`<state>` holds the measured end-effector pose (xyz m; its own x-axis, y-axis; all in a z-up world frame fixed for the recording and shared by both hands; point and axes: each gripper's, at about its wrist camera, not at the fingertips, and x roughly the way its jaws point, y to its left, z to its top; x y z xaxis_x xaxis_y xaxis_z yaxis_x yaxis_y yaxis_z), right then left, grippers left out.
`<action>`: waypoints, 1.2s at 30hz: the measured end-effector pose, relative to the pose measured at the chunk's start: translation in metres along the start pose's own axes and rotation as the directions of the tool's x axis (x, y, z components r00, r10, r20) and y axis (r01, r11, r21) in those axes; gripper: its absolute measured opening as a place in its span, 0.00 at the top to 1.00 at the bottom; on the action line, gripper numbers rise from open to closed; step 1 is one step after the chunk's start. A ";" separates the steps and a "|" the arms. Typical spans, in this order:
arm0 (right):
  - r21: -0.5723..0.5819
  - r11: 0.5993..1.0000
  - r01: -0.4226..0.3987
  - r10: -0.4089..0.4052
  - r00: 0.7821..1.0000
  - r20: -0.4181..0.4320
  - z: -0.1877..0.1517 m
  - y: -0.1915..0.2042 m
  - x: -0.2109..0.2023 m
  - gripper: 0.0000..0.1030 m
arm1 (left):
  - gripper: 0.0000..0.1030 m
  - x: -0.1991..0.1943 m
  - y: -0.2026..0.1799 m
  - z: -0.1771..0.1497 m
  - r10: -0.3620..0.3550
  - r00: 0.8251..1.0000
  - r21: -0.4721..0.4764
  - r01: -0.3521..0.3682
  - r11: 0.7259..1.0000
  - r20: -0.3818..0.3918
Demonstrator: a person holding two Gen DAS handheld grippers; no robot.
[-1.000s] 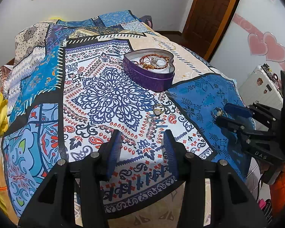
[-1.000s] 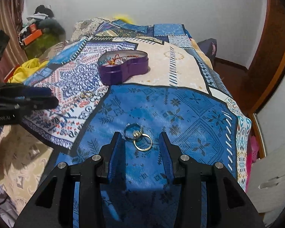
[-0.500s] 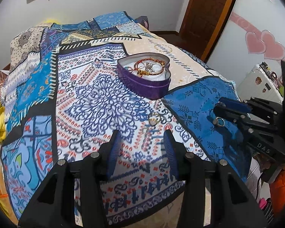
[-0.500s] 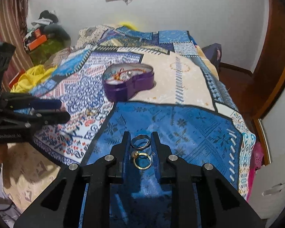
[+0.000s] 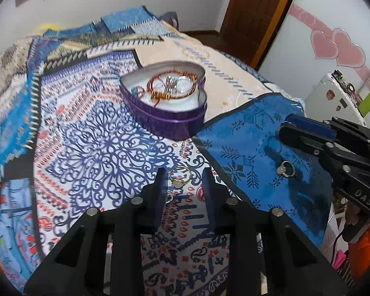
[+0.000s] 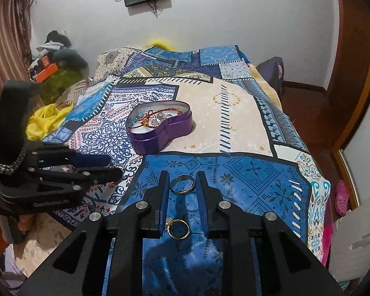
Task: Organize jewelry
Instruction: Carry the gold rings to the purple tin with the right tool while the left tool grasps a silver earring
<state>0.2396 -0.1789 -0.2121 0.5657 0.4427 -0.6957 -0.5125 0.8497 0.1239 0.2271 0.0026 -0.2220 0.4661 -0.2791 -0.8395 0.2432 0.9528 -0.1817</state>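
Note:
A purple heart-shaped tin (image 5: 177, 123) (image 6: 160, 143) with bracelets inside stands on the patterned bedspread (image 5: 98, 148). My left gripper (image 5: 183, 180) (image 6: 114, 165) points down at the cloth. Its jaws are closing around a gold ring with a pale stone (image 5: 180, 176), and the pads stand just clear of it. A small silver ring (image 5: 169, 196) lies by its left finger. My right gripper (image 6: 182, 182) (image 5: 283, 127) is shut on a silver band ring (image 6: 182, 185), held above the blue patch. Another gold ring (image 6: 177, 229) (image 5: 286, 169) lies on the blue patch under it.
The bed's right edge (image 6: 318, 197) drops to the floor, with a wooden door (image 5: 256, 12) beyond it. A white case (image 5: 333, 98) stands at the right. Yellow cloth (image 6: 44, 120) and clutter (image 6: 49, 64) lie off the bed's left side.
My left gripper moved forward over the gold ring and its jaws narrowed. My right gripper shut on the silver band and lifted it away from the gold ring beside it.

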 end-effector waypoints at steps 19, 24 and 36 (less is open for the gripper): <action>0.005 1.000 -0.029 0.029 0.997 0.069 0.023 0.007 -0.007 0.81 | 0.83 -0.036 0.007 0.011 0.037 0.994 -0.037 -0.034 0.999 0.106; 0.001 0.999 -0.038 0.038 0.994 0.102 0.035 0.013 -0.009 0.81 | 0.83 -0.055 0.007 0.025 0.053 0.985 -0.037 -0.048 0.998 0.165; -0.012 0.999 -0.052 0.053 0.984 0.172 0.069 0.020 -0.008 0.81 | 0.83 -0.073 0.014 0.056 0.062 0.966 -0.042 -0.053 0.998 0.252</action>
<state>0.2694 -0.1452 -0.1556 0.6404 0.5295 -0.5563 -0.5485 0.8223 0.1512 0.2442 0.0298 -0.1343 0.6797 -0.2406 -0.6929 0.1820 0.9704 -0.1585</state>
